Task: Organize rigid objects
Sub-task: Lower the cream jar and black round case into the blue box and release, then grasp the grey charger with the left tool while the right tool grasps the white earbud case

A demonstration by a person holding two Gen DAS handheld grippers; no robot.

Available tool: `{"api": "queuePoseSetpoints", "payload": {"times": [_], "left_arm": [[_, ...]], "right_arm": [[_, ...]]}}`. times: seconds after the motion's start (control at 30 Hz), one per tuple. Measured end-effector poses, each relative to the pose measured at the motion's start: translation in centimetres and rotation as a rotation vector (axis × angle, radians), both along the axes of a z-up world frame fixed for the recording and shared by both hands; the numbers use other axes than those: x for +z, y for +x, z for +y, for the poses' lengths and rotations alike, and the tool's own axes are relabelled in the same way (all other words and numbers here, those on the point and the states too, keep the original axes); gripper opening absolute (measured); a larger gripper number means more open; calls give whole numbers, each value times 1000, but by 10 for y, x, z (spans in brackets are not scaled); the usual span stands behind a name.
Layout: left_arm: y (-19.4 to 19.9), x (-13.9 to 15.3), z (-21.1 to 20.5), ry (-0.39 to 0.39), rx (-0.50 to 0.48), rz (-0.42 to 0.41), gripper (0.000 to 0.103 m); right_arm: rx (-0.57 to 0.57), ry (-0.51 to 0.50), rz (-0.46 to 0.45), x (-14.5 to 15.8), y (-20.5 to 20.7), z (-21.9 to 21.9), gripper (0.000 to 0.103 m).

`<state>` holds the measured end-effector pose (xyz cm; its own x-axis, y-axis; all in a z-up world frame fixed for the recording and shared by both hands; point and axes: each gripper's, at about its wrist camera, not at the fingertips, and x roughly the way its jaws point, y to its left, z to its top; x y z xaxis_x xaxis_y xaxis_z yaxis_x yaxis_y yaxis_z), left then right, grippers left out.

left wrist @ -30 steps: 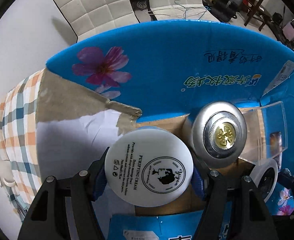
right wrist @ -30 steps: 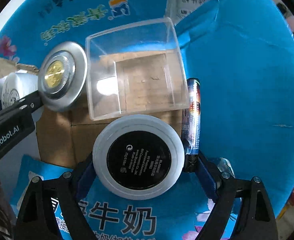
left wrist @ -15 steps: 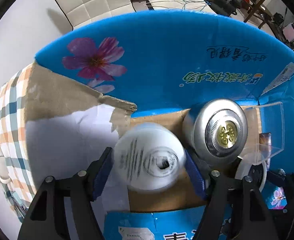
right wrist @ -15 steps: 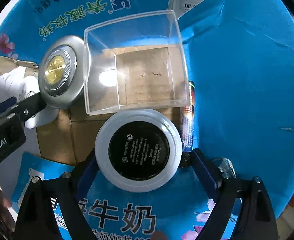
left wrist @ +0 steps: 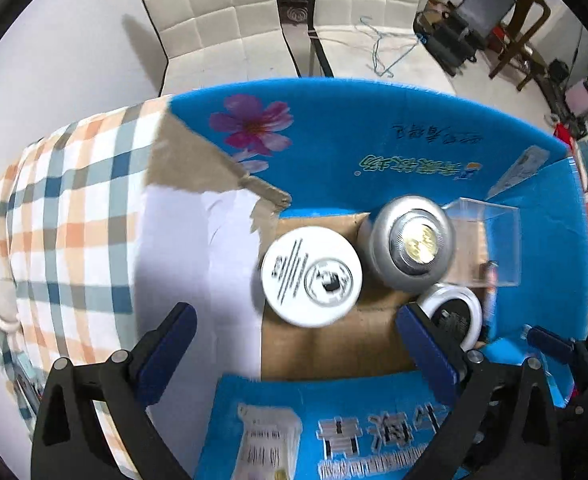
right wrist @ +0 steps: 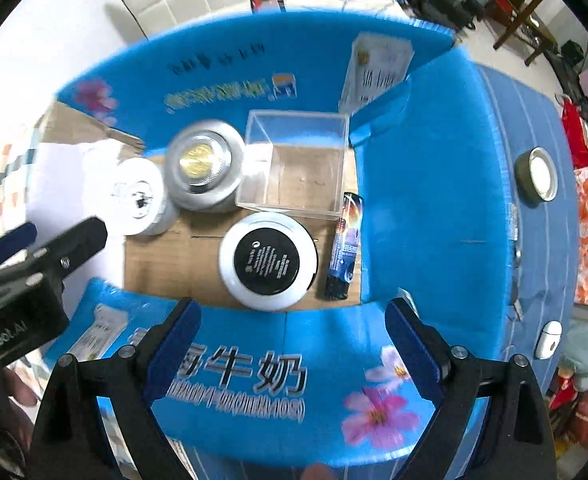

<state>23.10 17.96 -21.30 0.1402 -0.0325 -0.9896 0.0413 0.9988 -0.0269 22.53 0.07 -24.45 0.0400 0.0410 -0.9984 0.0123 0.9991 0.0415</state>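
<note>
Box: blue milk carton [right wrist: 434,208] is sitting open on the checked cloth [left wrist: 66,216], flaps folded out, its brown floor showing; every task item in view is lying inside it.
Clear case: open-topped plastic case [right wrist: 302,160] is standing at the far side of the floor, just beside the silver tin, with the black-lid jar just in front of it.
Silver tin: round tin [left wrist: 412,246] with a gold centre is sitting between the white jar and the clear case, touching or nearly touching both.
White jar: white jar [left wrist: 312,278] is resting upright at the box's left edge, blurred in both views, just ahead of the left claw and no longer between its pads.
Black-lid jar: black-lid jar [right wrist: 268,266] is sitting upright near the front wall, directly ahead of the right claw, free of its pads.
Tube: dark tube [right wrist: 344,248] is lying flat along the right wall, long axis running front to back, just beside the black-lid jar.
Left claw: left claw [left wrist: 294,348] is opening wide and pointing down over the box's left half, with nothing between the pads.
Right claw: right claw [right wrist: 292,340] is spread wide and released, hovering over the front flap, holding nothing.
Next move: both jars appear placed, so I judge the coming pick lies outside the box; the tape roll [right wrist: 536,178] on the right flap is lying nearer the right claw, up and to its right.
Risk: tin and jars are packed close, so a low sweep could be nudging them.
</note>
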Motion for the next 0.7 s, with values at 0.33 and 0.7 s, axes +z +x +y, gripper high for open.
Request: {"api": "queuePoseSetpoints", "payload": {"times": [0.33,0.7], "left_arm": [[-47,58,3,-44,68,-72,103],[-88,135,-9,-44,51,-176,103]], "right_arm": [[61,29,-86,62,-58,37,95],[94,67,-191,133,-94,37,95]]}}
